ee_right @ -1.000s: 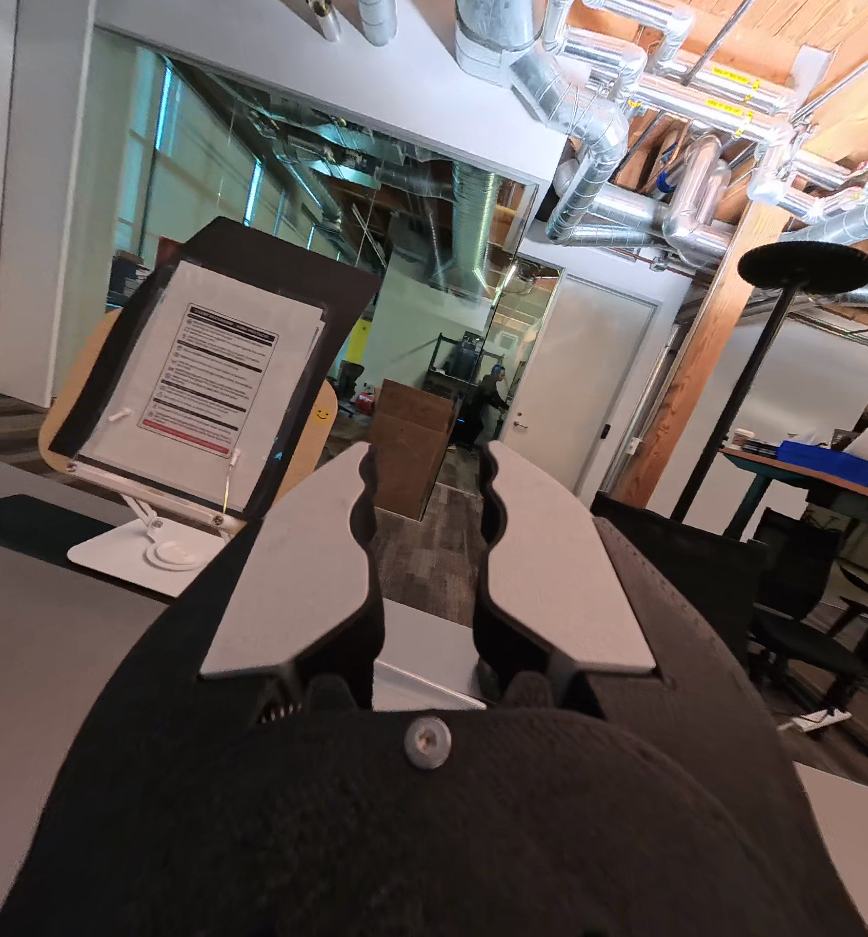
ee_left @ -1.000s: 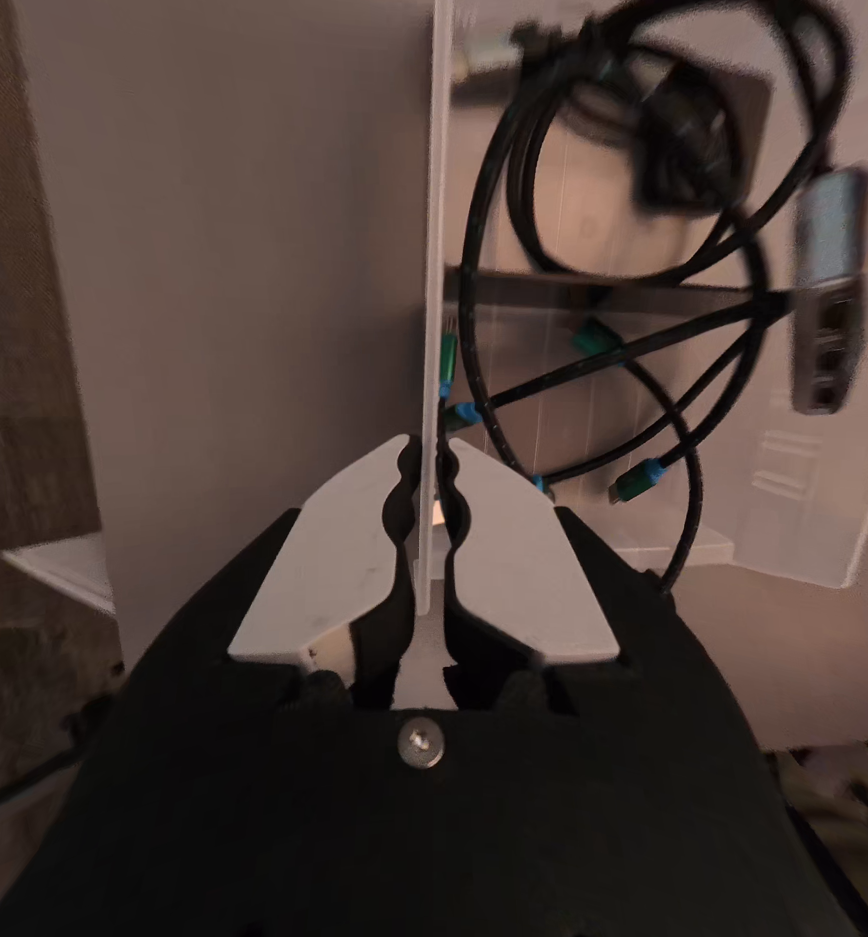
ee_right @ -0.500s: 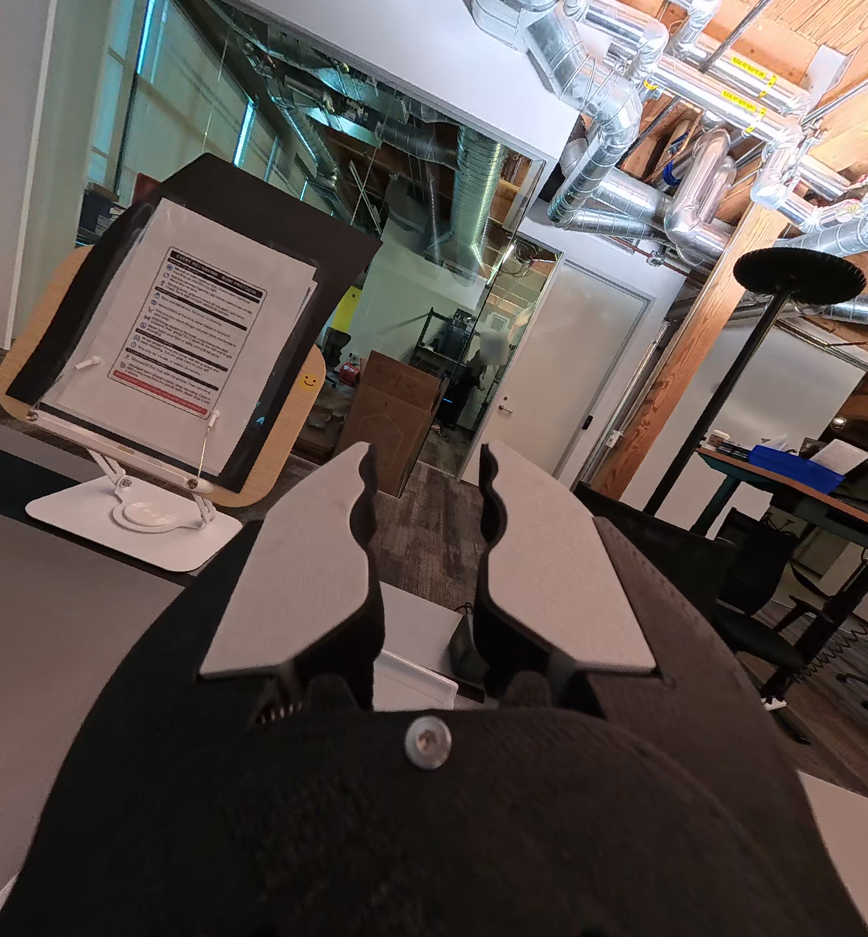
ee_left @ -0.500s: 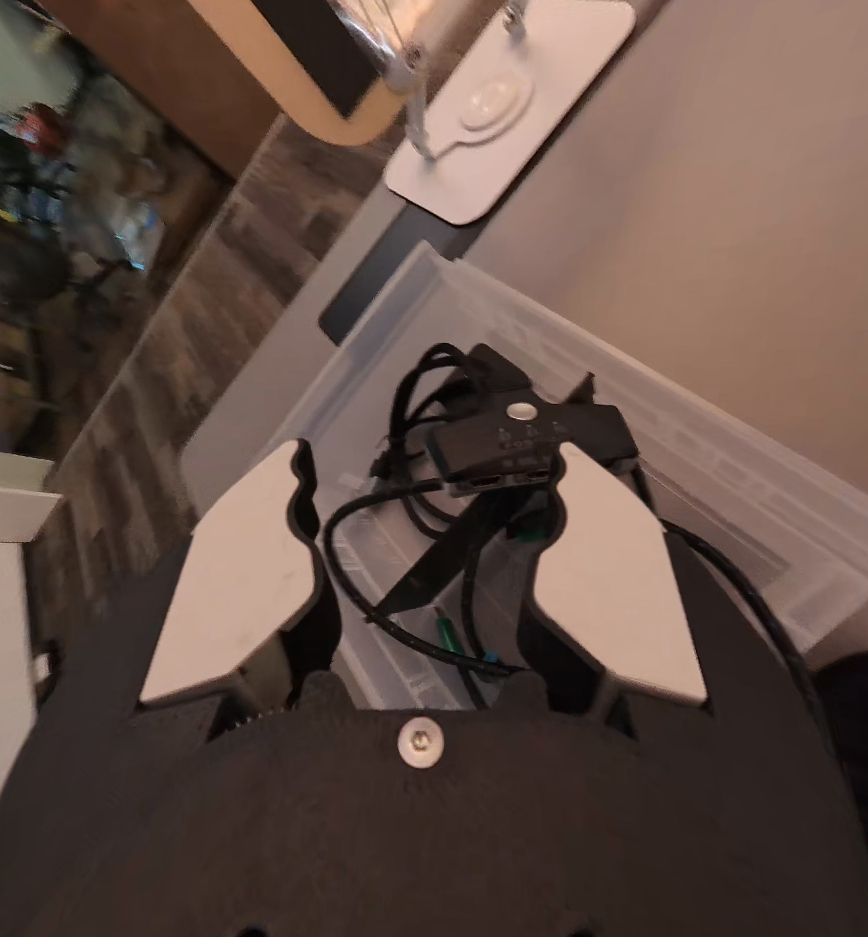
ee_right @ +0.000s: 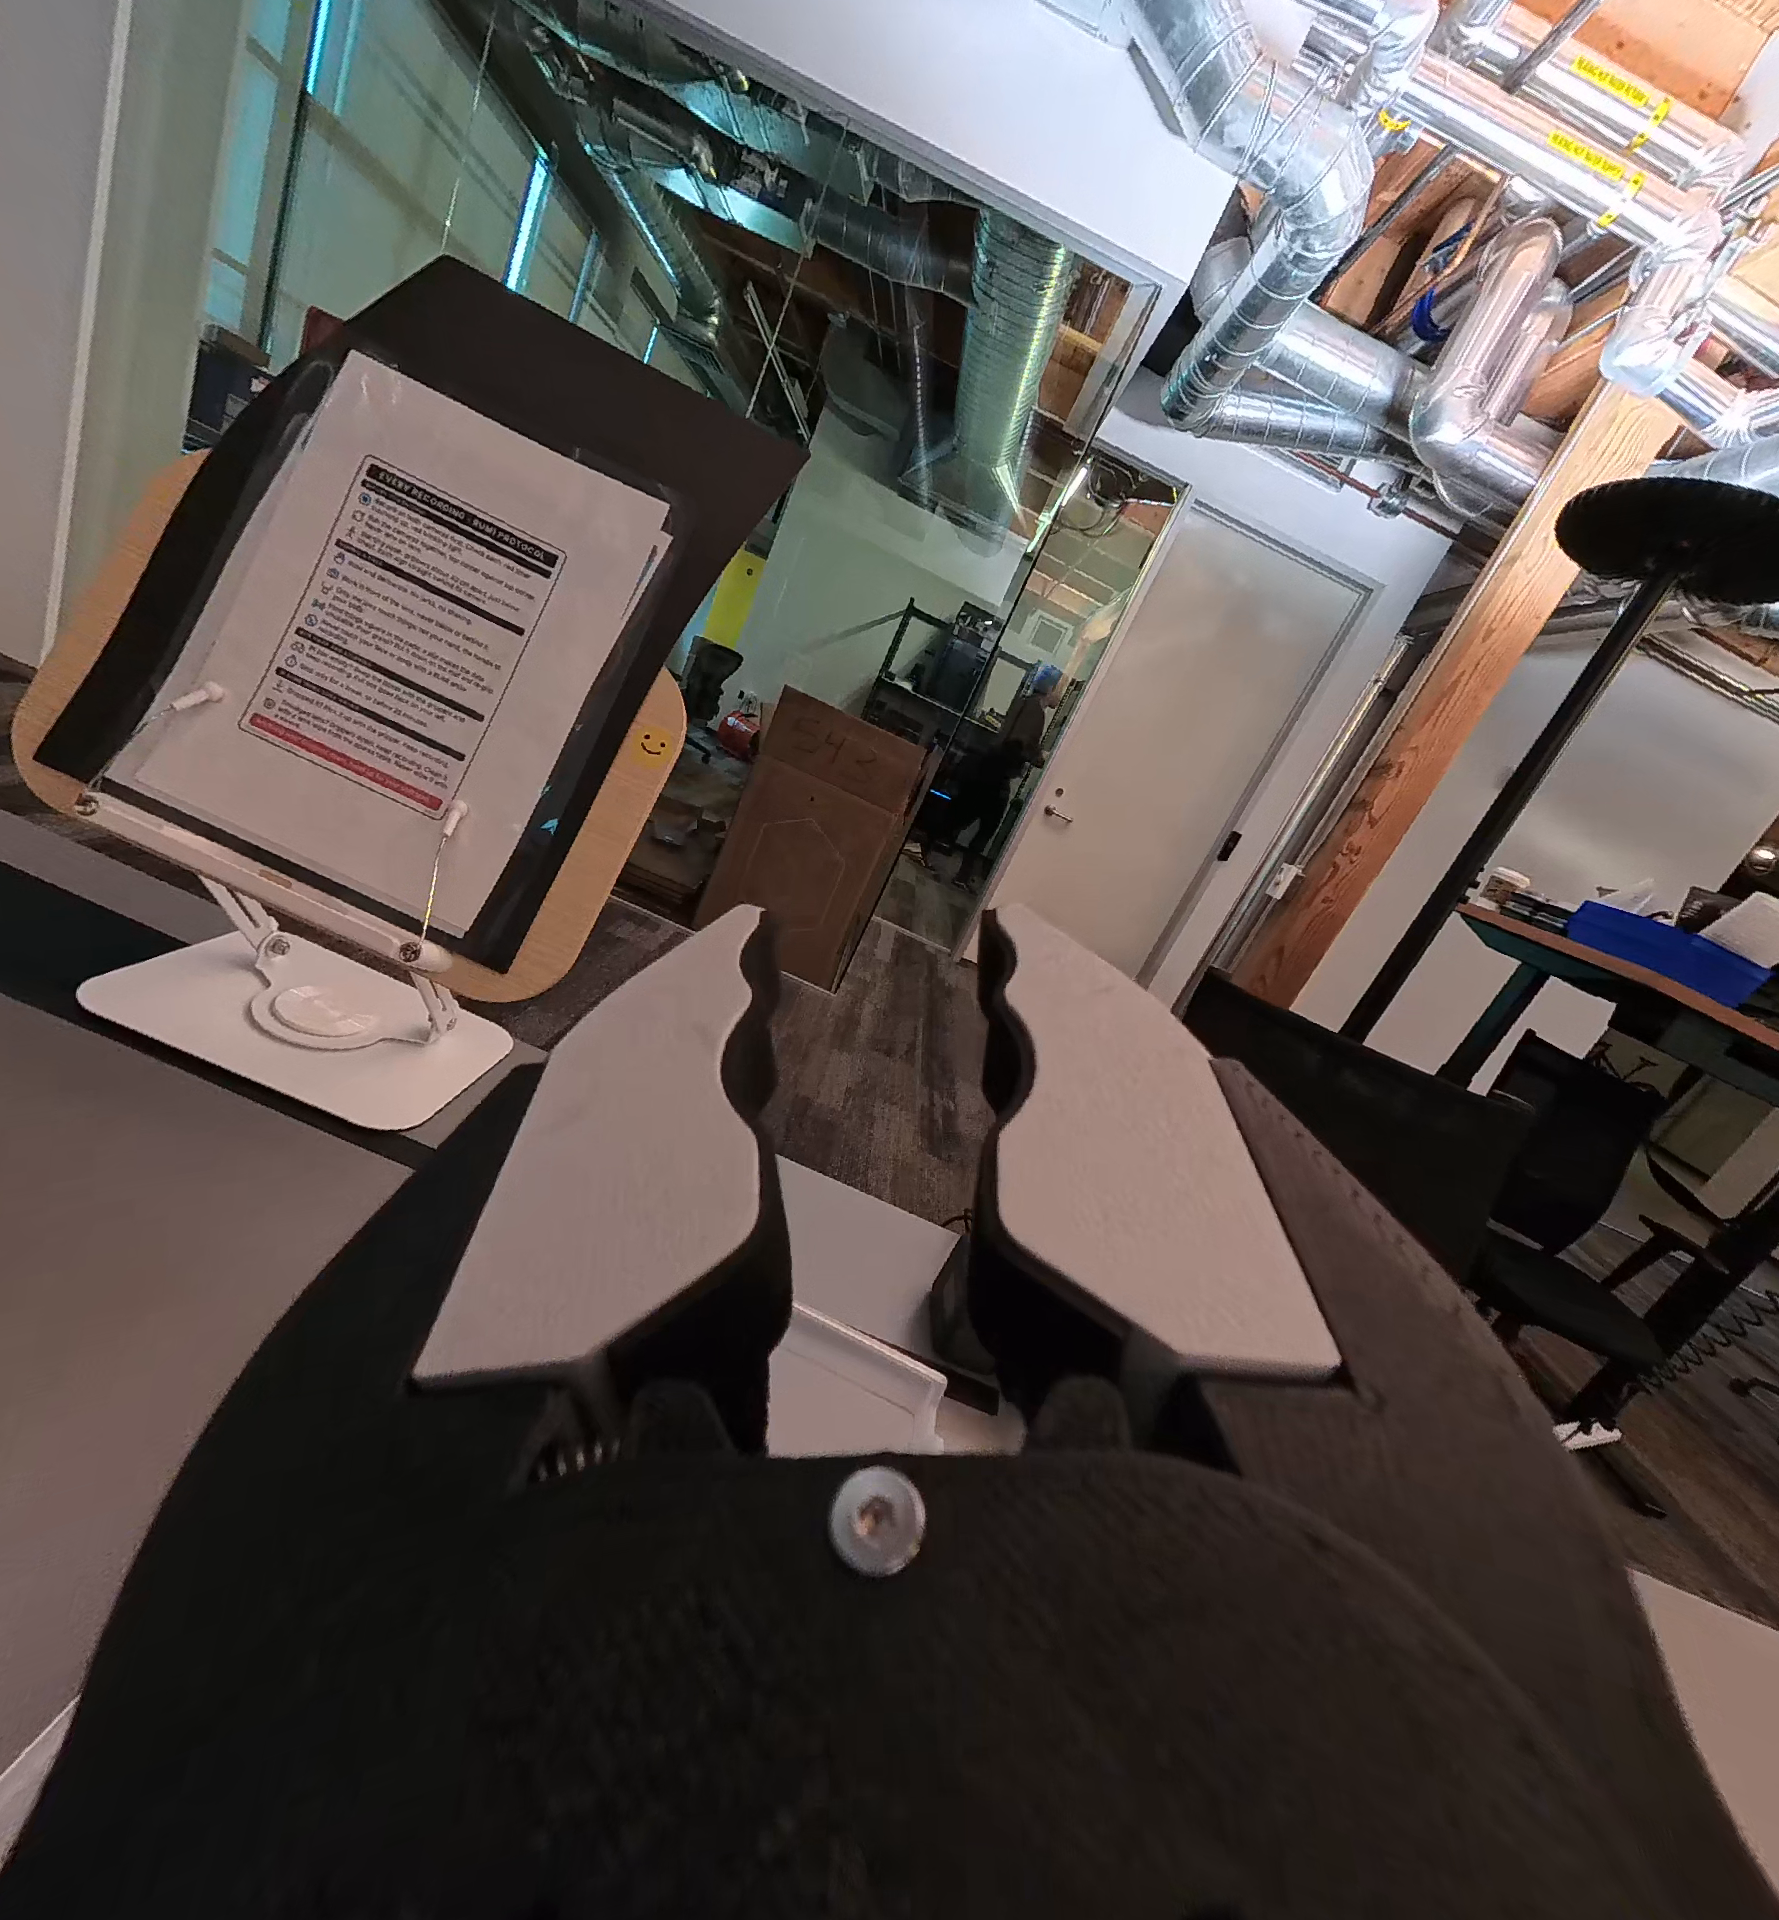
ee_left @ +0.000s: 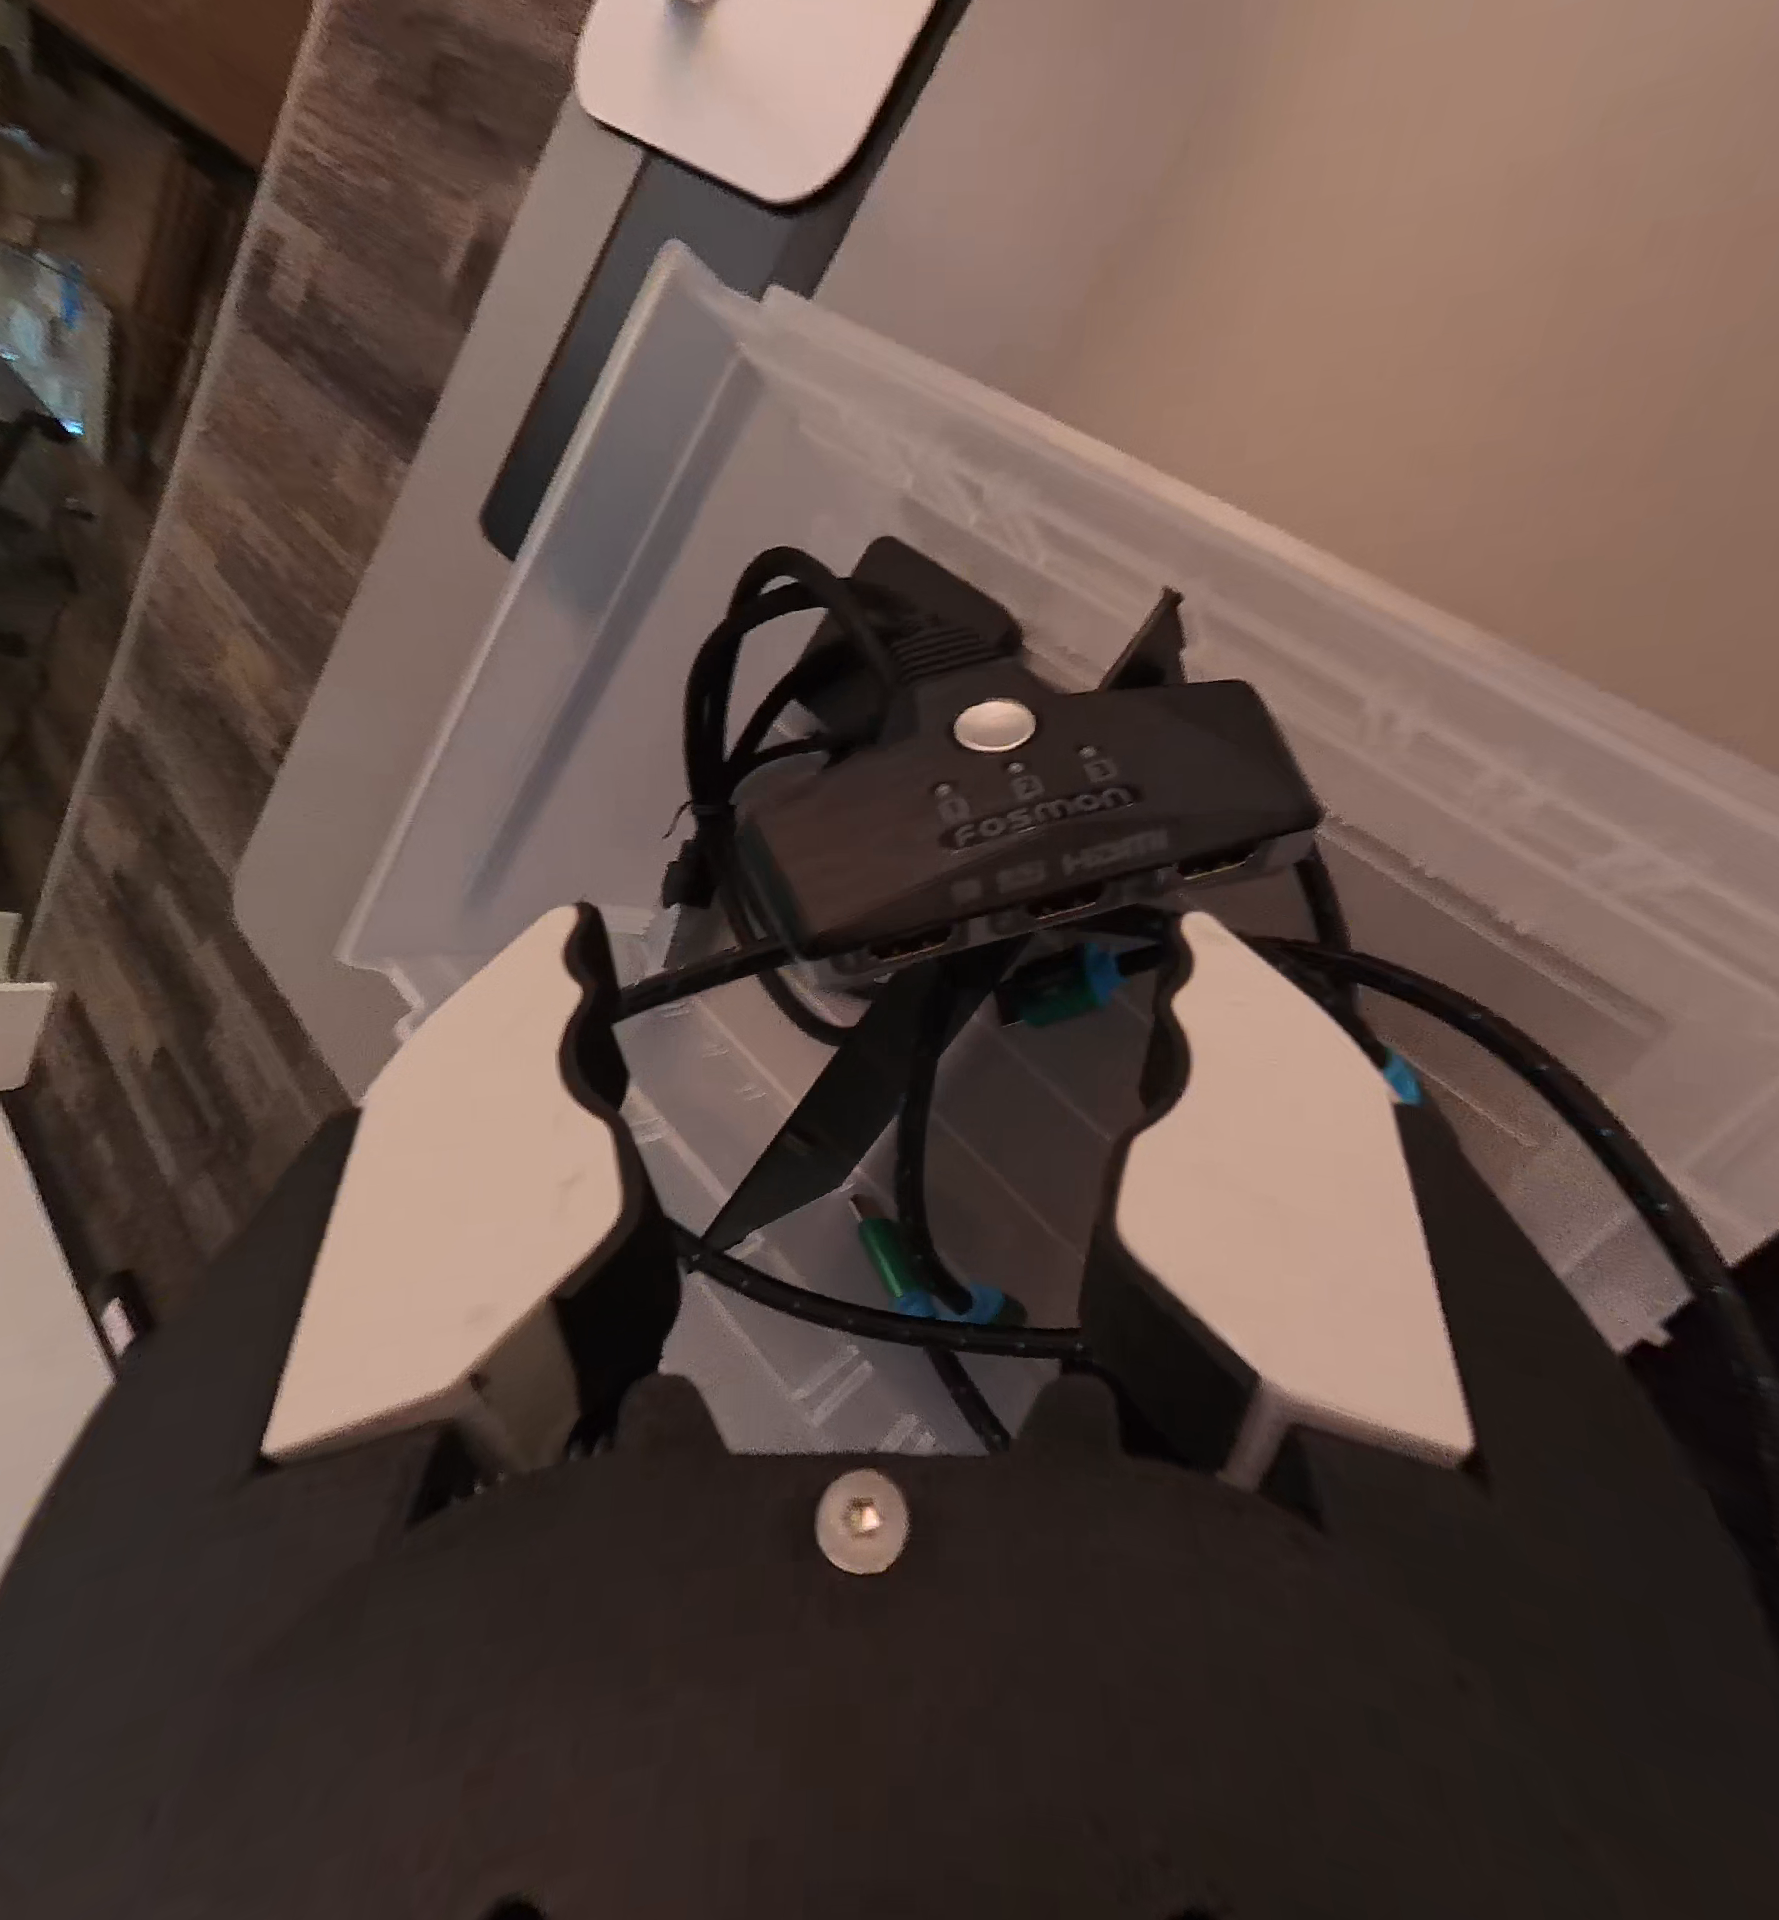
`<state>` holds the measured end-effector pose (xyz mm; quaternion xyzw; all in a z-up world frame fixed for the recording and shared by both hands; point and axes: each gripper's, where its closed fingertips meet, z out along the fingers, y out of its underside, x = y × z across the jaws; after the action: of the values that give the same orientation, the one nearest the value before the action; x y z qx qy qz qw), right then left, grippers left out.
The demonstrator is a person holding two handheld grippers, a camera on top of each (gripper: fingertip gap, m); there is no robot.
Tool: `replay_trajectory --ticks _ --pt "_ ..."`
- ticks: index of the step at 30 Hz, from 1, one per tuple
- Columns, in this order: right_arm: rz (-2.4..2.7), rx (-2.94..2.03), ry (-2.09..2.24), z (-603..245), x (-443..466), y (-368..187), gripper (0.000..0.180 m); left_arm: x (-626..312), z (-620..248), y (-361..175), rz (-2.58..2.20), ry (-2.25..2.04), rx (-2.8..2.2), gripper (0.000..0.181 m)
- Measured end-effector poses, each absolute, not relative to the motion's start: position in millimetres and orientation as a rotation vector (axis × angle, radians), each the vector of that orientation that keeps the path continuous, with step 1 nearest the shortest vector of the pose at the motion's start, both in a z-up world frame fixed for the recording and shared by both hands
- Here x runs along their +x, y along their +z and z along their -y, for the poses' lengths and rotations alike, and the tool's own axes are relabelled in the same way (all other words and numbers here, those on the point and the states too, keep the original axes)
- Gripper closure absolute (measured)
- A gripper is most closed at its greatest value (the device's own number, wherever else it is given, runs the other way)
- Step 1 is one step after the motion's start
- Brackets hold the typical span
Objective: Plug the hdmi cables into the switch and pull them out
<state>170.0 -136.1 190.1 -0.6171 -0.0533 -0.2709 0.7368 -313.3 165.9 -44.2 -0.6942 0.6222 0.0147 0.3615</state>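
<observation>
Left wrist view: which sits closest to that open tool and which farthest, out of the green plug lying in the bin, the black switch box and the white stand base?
From the left tool:
1. Green plug, low between the fingers.
2. Black switch box, just past the fingertips.
3. White stand base, far off at the top, beyond the clear bin.

HDMI switch (ee_left: 1030, 821): black, silver round button on top, three empty ports facing the camera; centre frame, tilted, atop the cables. HDMI cables (ee_left: 926, 1309): black, green-and-blue plug ends, loosely tangled, lower centre, unplugged.
</observation>
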Motion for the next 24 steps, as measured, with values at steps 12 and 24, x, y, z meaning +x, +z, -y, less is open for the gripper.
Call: replay_trajectory --ticks 12,24 --pt "0.129 -1.382 -0.604 130.3 169.2 185.6 0.144 -295.5 -174.0 -62.9 -1.714 0.294 -1.723 0.089" --pt "0.148 -1.400 -0.609 125.4 165.6 182.8 0.145 -267.4 -166.5 -55.0 -1.782 0.379 -1.511 0.089"
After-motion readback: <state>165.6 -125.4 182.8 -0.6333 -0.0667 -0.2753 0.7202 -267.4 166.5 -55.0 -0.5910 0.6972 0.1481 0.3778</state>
